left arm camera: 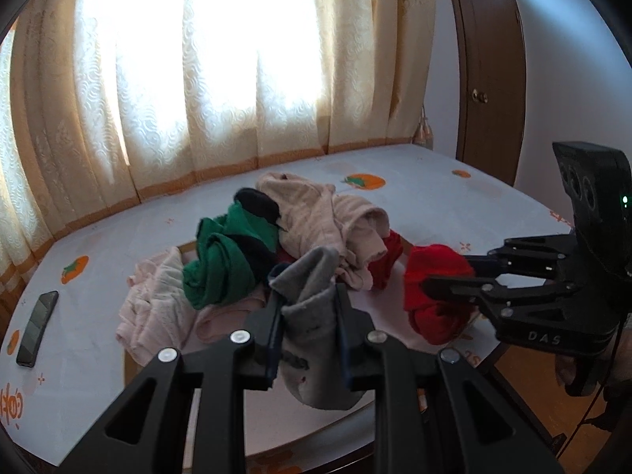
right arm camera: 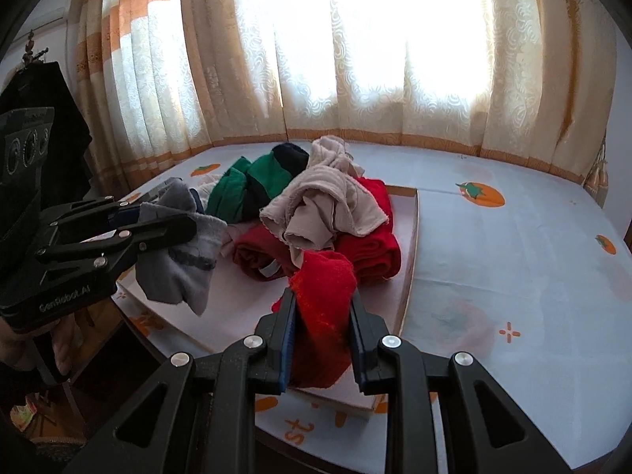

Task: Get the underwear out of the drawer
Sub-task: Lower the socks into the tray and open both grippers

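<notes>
Phone (left arm camera: 37,328): lying at about 8 o'clock on the table (left arm camera: 454,193), well apart from the pile; it is not being threatened by anything in hand.

Left gripper (left arm camera: 308,308): clamping a grey garment (left arm camera: 312,339), jaws nearly together on a thin fold. The cloth is hanging low under the fingers, so it is risking a snag on the near rim of the drawer (right arm camera: 410,260) if carried out flat.

Pile (left arm camera: 276,237): sitting at 12 o'clock from both grippers, green, beige and pink pieces tangling together in the shallow drawer. Any lifted piece still caught in it is likely dragging neighbours out over the edge.

Right gripper (right arm camera: 322,316): pinching a red garment (right arm camera: 324,300), jaws drawn in on a bunched fold. The grip is taking only an edge of the fabric, so the piece is at risk of sliding free as its weight is swinging.

Both grippers: working just beside each other at the drawer's near edge; the two dangling cloths are close enough to be brushing and wrapping together.
</notes>
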Available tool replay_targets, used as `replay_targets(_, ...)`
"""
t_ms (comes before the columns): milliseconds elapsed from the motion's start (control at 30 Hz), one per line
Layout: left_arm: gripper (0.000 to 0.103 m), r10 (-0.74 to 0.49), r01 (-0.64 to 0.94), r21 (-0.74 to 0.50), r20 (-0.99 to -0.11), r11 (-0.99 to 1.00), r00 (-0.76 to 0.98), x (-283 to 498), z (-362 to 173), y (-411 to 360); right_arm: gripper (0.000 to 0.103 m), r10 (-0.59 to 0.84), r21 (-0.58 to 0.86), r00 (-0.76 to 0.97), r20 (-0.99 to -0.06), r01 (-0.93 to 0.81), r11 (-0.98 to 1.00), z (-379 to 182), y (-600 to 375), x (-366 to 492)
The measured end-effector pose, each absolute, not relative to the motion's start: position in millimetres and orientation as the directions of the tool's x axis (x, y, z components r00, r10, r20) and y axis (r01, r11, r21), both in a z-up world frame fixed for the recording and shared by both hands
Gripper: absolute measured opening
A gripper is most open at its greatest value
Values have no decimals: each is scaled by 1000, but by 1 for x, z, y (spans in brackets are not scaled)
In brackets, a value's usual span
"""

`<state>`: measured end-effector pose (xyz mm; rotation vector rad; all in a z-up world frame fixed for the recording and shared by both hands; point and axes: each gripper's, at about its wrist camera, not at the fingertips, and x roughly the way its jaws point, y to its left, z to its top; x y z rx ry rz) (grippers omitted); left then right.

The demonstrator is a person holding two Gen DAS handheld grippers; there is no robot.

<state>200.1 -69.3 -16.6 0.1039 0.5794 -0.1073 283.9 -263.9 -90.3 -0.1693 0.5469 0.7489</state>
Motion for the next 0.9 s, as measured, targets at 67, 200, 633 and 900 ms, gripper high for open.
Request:
replay_targets(67, 21, -76, 137, 67, -563, 988, 823, 203, -21, -72, 26, 593, 46, 598, -540, -682, 730, -94, -262, 287)
replay_targets(200, 21, -81, 147, 67, -582, 987, 809, 207, -29, -77, 26, 584, 48, 594, -553, -678, 734, -99, -262, 292)
replay_targets(633, 22, -77, 167, 90, -617, 982, 783, 218, -41, -91, 27, 574, 67, 584, -575, -665, 744, -109, -268, 300)
replay_targets(900, 38, -71, 168, 104, -611, 980, 788, 215, -42, -97, 45, 585, 88, 581, -567, -663, 744, -110, -271, 299)
